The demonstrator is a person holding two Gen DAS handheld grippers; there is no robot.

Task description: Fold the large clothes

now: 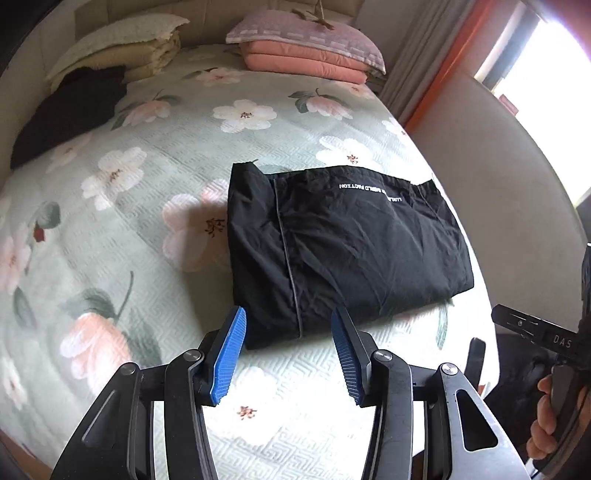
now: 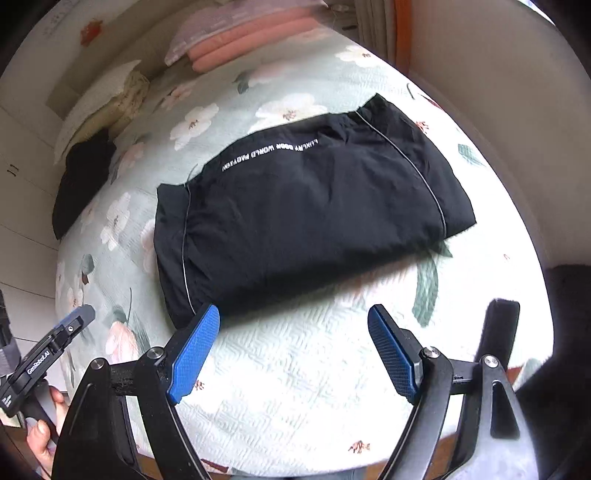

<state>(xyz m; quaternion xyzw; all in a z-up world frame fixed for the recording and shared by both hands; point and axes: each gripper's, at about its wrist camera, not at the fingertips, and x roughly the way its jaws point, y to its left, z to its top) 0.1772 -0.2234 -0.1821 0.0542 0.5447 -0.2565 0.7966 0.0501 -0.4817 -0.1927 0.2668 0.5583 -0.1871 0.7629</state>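
While both grippers hang above the bed (image 1: 110,229), we look down on a black jacket (image 1: 343,243) folded into a thick rectangle and lying flat on the floral bedspread. In the left wrist view the jacket sits just past the gripper tips, toward 12 to 1 o'clock, close to the bed's right-hand edge. A line of white lettering (image 1: 373,190) runs along its far edge, and a thin grey piping seam runs down its left part.

Our left gripper (image 1: 288,347) is released: its two blue ribbed pads stand apart with only bedspread and the jacket's near corner seen between them, and nothing is pinched. Our right gripper (image 2: 293,350) is likewise released, its blue pads spread wider, with bare pale bedspread between them; the jacket's near edge lies just beyond its left pad, toward 11 o'clock.

At 4 o'clock in the left wrist view, a person's hand (image 1: 546,421) wraps the handle of the other gripper. In the right wrist view a hand (image 2: 44,432) appears at 8 o'clock, holding the left tool.

At the head of the bed, near 12 o'clock in the left wrist view, a pink folded quilt (image 1: 306,61) lies under a mauve pillow (image 1: 306,31). At 10 to 11 o'clock a white pillow (image 1: 122,35) rests on cream bedding, and a second dark garment (image 1: 70,110) lies spread just in front of it. A curtain (image 1: 410,66) and a bright window (image 1: 539,62) stand at 1 to 2 o'clock.
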